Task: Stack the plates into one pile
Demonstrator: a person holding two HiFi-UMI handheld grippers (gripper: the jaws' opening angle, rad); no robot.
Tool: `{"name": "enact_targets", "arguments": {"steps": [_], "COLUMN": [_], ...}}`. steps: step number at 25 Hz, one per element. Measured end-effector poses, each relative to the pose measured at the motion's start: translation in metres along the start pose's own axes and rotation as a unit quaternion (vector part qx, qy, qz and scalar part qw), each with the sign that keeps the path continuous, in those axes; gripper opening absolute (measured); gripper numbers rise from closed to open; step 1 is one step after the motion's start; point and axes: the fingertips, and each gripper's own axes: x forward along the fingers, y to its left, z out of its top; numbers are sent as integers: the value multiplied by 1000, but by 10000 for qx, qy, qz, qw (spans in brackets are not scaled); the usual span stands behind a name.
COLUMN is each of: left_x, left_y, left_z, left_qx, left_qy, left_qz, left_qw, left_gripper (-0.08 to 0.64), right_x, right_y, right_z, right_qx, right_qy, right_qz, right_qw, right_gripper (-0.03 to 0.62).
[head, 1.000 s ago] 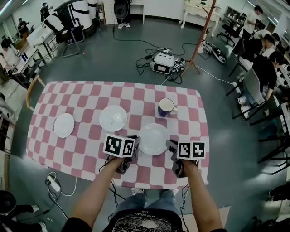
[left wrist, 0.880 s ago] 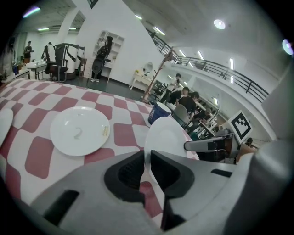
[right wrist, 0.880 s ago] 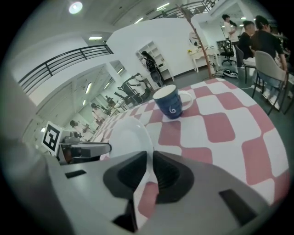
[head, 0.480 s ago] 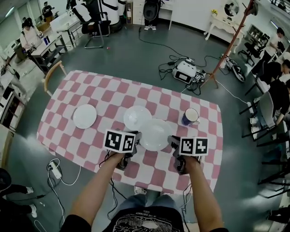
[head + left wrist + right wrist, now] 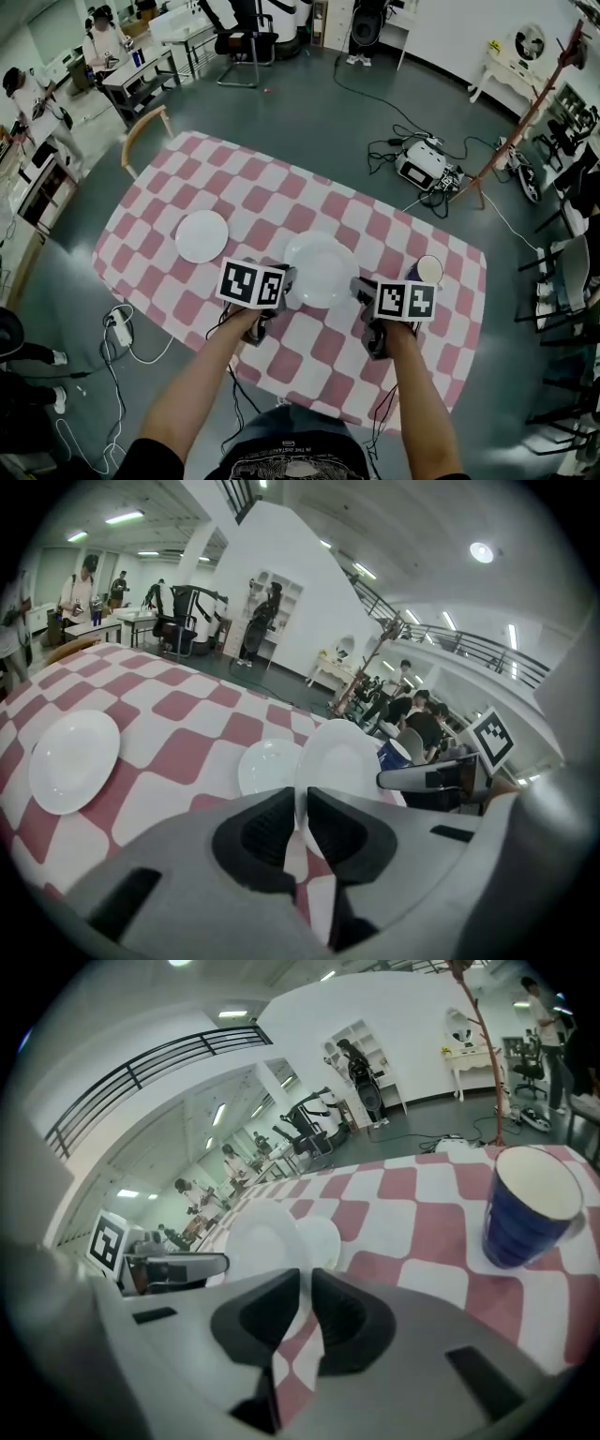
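Around me a grey floor (image 5: 309, 112) spreads under the bench (image 5: 178, 178) with its red-and-white checked cloth. A wooden chair (image 5: 139, 128) stands at one corner. Cables (image 5: 384, 148) trail to a white box (image 5: 424, 167). White walls (image 5: 281, 555), bright ceiling lights (image 5: 484, 552).

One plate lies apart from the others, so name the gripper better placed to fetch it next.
Left, probably. The left gripper, shut on the carried plate, is on the side facing the lone plate; the right gripper is across, by the blue cup.
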Motion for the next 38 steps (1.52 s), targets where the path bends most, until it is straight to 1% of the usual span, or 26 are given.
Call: {"name": "enact_targets", "arguments": {"steps": [9, 18, 22, 26, 29, 30, 33, 38], "left_x": [34, 52, 55, 55, 56, 55, 47, 18], "left_y": [44, 62, 65, 68, 68, 68, 69, 69], "left_z": [10, 3, -2, -4, -3, -3, 2, 20], "left_qx": [-406, -621, -648, -619, -515, -497, -466, -305], "left_qy": [37, 147, 165, 197, 194, 169, 13, -442], "left_qz": [292, 458, 541, 658, 729, 736, 770, 948], "left_qw": [9987, 9969, 9963, 9957, 9958, 9959, 9959, 9941], "left_gripper": [49, 63, 71, 74, 72, 75, 84, 95], "right_x": [56, 83, 86, 86, 87, 87, 84, 74], "right_y": [-18, -29, -31, -29, -29, -28, -18, 16], "right_z": [23, 20, 20, 22, 24, 25, 32, 51], "right_qx": [-26, -47, -202, -462, -742, -828, -1034, -1331], "right_qy": [269, 445, 397, 363, 322, 306, 163, -206], "right_qz": [93, 82, 39, -42, -128, -132, -85, 210], "right_qw": [9996, 9990, 9990, 9983, 9966, 9960, 9945, 9907], "right_gripper": [49, 58, 65, 73, 112, 128, 137, 157]}}
